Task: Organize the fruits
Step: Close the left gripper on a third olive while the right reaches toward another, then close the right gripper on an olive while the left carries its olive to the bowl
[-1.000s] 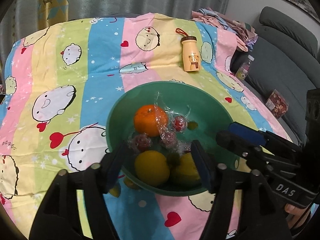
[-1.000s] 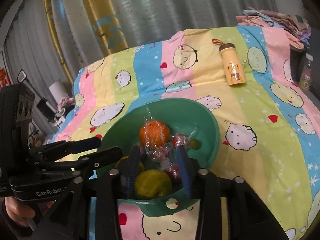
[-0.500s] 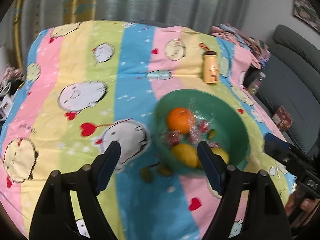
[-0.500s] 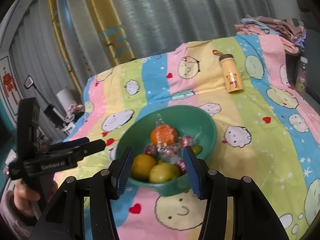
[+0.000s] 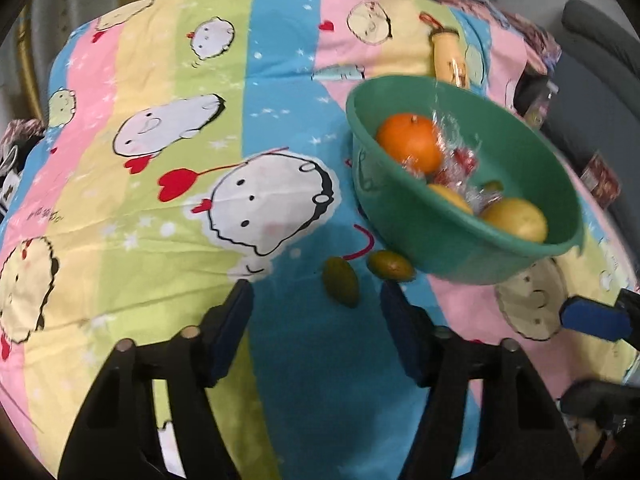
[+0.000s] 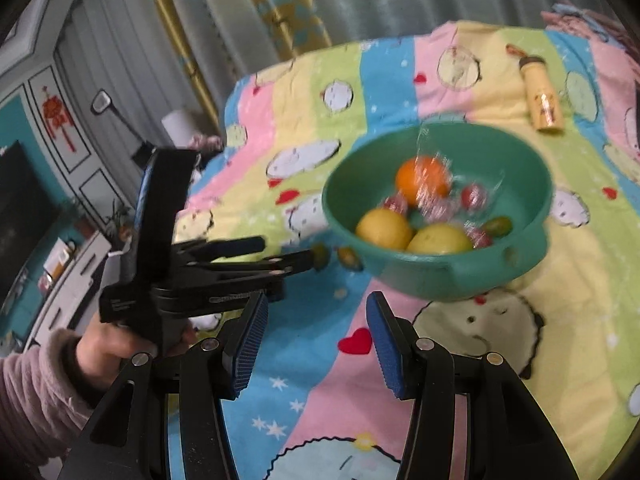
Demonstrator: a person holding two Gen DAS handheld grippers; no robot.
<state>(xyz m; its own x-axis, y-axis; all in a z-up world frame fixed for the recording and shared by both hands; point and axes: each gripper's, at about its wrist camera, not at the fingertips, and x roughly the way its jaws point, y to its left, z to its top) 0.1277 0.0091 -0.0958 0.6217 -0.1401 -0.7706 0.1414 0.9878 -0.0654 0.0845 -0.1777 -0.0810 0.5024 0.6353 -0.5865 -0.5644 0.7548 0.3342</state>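
The green bowl (image 5: 460,240) sits on the striped cloth (image 5: 160,200), at two o'clock from the left tongs (image 5: 316,308), holding an orange (image 5: 410,142), two lemons (image 5: 516,218) and wrapped sweets. Two small green fruits (image 5: 340,282) lie on the cloth beside its rim, one pointing twelve o'clock, just ahead of the left tongs, whose jaws have just been closing yet grip nothing. The right tongs (image 6: 316,340) stand released, bowl at one o'clock.
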